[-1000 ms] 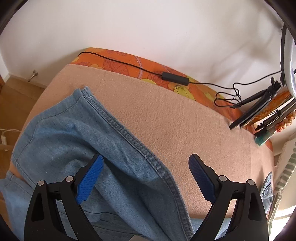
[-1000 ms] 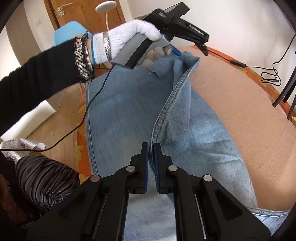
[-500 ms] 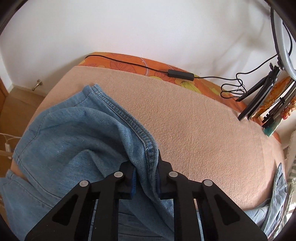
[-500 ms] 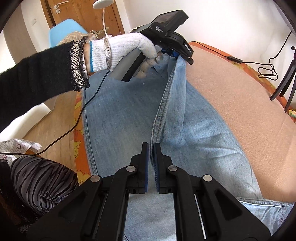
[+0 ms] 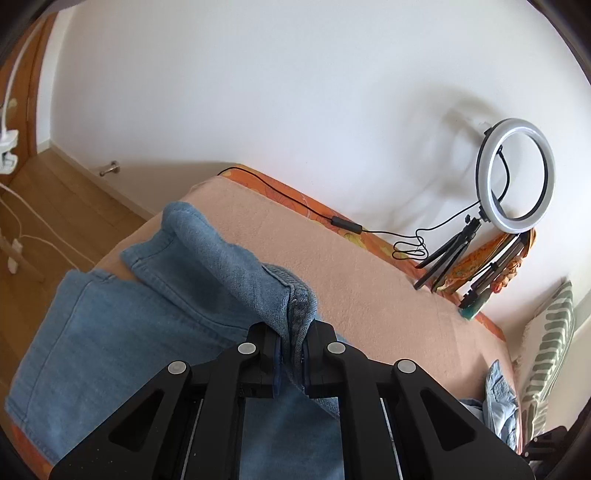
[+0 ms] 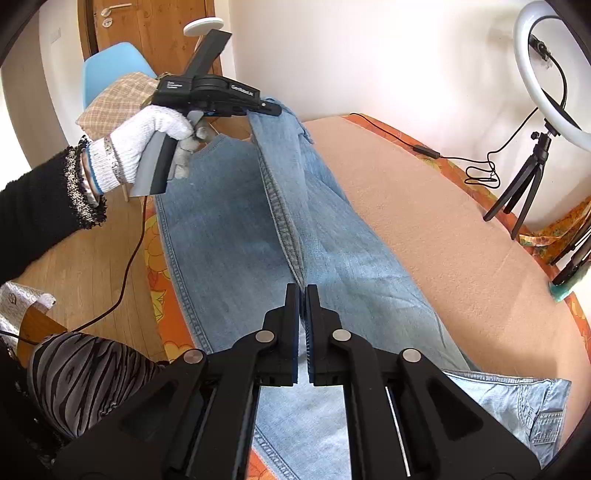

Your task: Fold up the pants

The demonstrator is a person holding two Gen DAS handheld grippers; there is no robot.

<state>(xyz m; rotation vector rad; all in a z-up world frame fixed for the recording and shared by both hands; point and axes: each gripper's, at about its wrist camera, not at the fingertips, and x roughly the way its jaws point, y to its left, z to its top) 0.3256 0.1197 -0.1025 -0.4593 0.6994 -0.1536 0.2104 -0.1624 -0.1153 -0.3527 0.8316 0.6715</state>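
**Both claws clamped on the jeans' seam**

Left wrist view: the left claw (image 5: 291, 347) sits at bottom centre, its jaws closed on a bunched fold of the blue jeans (image 5: 155, 314), which rises between them. The denim spreads to the lower left over the peach blanket (image 5: 369, 280) on the bed. Only this view shows the whole ring light (image 5: 517, 175) on its tripod at the right, and a striped cushion (image 5: 550, 347) at the far right edge.

Right wrist view: the right claw (image 6: 303, 299) at bottom centre pinches the same seam lower down; the seam runs taut up to the left claw (image 6: 271, 110) in the upper left. Only here do the white-gloved left hand (image 6: 147, 136), the black sleeve (image 6: 40, 218), the blue chair (image 6: 110, 66) and the wooden door (image 6: 147, 22) appear.
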